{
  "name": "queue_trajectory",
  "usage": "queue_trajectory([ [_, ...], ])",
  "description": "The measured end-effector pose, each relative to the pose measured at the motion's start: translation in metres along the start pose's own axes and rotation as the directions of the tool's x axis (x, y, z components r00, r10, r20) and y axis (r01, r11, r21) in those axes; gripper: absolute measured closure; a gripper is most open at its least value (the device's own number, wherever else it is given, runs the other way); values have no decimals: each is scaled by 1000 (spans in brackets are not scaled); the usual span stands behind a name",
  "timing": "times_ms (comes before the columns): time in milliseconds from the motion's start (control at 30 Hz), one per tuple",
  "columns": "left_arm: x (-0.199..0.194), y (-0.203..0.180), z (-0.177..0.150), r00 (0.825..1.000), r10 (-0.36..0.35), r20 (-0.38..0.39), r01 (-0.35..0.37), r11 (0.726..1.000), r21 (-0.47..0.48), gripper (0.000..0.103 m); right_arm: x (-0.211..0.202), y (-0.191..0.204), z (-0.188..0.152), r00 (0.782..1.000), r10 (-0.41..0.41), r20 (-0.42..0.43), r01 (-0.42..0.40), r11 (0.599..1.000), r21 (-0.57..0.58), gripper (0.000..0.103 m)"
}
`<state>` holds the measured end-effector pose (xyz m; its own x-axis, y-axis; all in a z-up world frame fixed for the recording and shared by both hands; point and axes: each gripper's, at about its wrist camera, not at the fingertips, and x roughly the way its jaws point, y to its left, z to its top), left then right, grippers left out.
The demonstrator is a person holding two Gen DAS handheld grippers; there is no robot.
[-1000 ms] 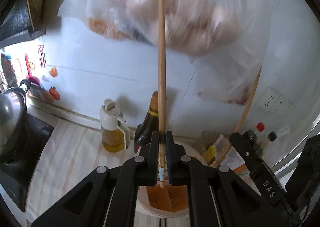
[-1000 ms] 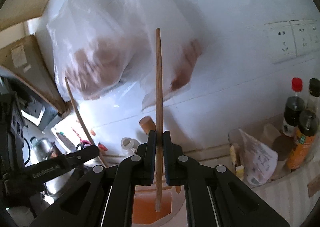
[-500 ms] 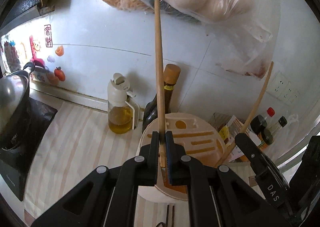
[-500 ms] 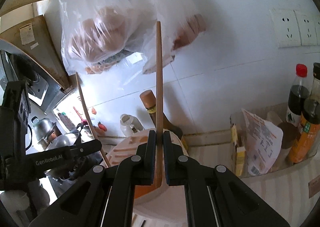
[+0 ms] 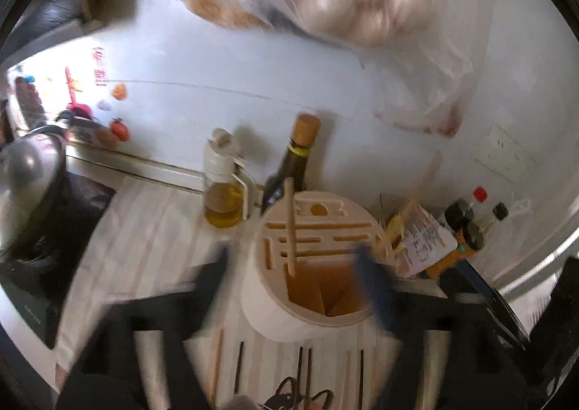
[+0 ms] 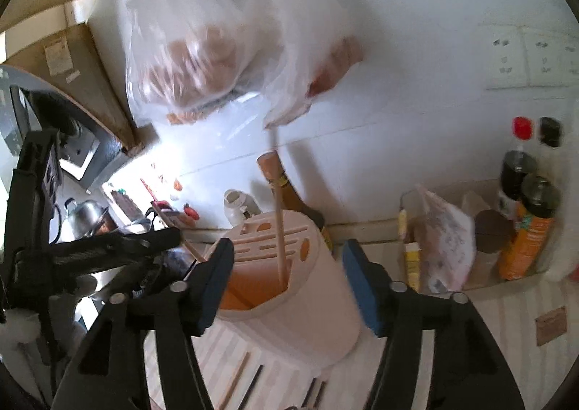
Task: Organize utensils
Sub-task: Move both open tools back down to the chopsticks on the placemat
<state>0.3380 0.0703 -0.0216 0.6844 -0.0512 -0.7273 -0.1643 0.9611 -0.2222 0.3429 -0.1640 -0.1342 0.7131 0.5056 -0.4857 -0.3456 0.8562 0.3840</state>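
Standing in cream utensil holder (image 5: pixel 278 305) at 6 o'clock: wooden chopstick (image 5: pixel 290 229); both tongs (image 5: pixel 293 287) (image 6: pixel 287 287) just-opened, empty.

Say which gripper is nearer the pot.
Left. The left gripper is on the pot side of the holder; the right gripper at its far side. Both jaws have just been opening, chopsticks between them.

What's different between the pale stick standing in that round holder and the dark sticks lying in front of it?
Colour: the pale stick is light wood, while the dark sticks look almost black.
Pose: the pale stick stands nearly upright, while the dark sticks lie flat.
Place: the pale stick has its lower end in the open compartment of the holder, while the dark sticks are outside it on the striped counter.
All are slim and straight.
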Motion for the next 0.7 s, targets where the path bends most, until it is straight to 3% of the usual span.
queue_trajectory([
  [67,-21,5,0,999,23,40,-23,1000,-9,8,-15,-1,1,1000,-27,6,27,1000,3,30],
  [133,-35,8,-2,996,64,65,-64,998,2,0,-27,4,0,997,-82,-4,82,996,-24,16],
  [233,-53,8,-12,983,150,110,-157,986,54,0,-35,22,-3,981,-191,-43,186,976,-111,0],
  [367,-66,12,-24,969,217,122,-229,968,102,0,-44,48,-6,960,-275,-48,262,946,-189,0],
  [700,-109,23,-31,974,188,126,-204,971,128,0,-87,88,4,955,-293,-49,286,952,-107,0],
])
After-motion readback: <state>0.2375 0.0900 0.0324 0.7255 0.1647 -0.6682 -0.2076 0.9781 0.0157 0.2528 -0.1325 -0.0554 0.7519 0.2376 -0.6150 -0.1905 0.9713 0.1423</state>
